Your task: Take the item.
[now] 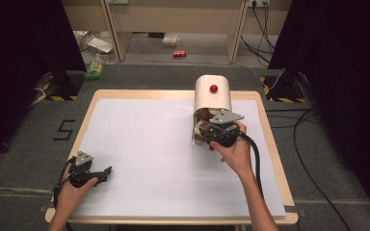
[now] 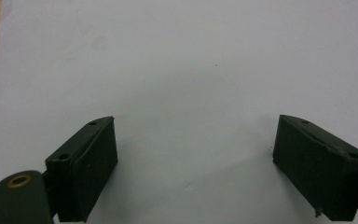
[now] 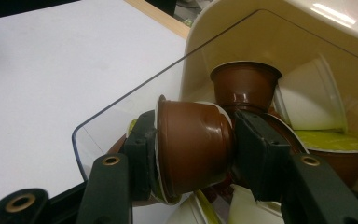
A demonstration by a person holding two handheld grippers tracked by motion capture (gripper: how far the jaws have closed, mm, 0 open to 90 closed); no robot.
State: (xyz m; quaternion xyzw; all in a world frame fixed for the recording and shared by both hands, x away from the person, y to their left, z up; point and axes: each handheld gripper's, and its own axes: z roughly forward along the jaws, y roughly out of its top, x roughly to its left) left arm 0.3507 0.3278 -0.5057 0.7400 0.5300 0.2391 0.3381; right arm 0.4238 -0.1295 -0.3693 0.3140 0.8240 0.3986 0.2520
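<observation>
A cream capsule dispenser (image 1: 213,95) with a red button (image 1: 214,88) stands at the table's far right of centre. My right gripper (image 1: 210,135) is at its open front, shut on a brown coffee capsule (image 3: 191,147) that lies sideways between the jaws. Behind it, inside the dispenser (image 3: 279,42), sit another brown capsule (image 3: 245,86), a white capsule (image 3: 310,100) and a green-lidded one (image 3: 335,142). A clear plastic flap (image 3: 121,121) fronts the bin. My left gripper (image 1: 107,171) rests near the table's front left corner, open, with only white sheet between its jaws (image 2: 196,158).
A white sheet (image 1: 149,154) covers the wooden table (image 1: 275,159). A thick black cable (image 1: 256,154) trails from the right gripper over the right forearm. Beyond the table, on the floor, lie a red can (image 1: 179,54), a green packet (image 1: 95,69) and cables (image 1: 313,144).
</observation>
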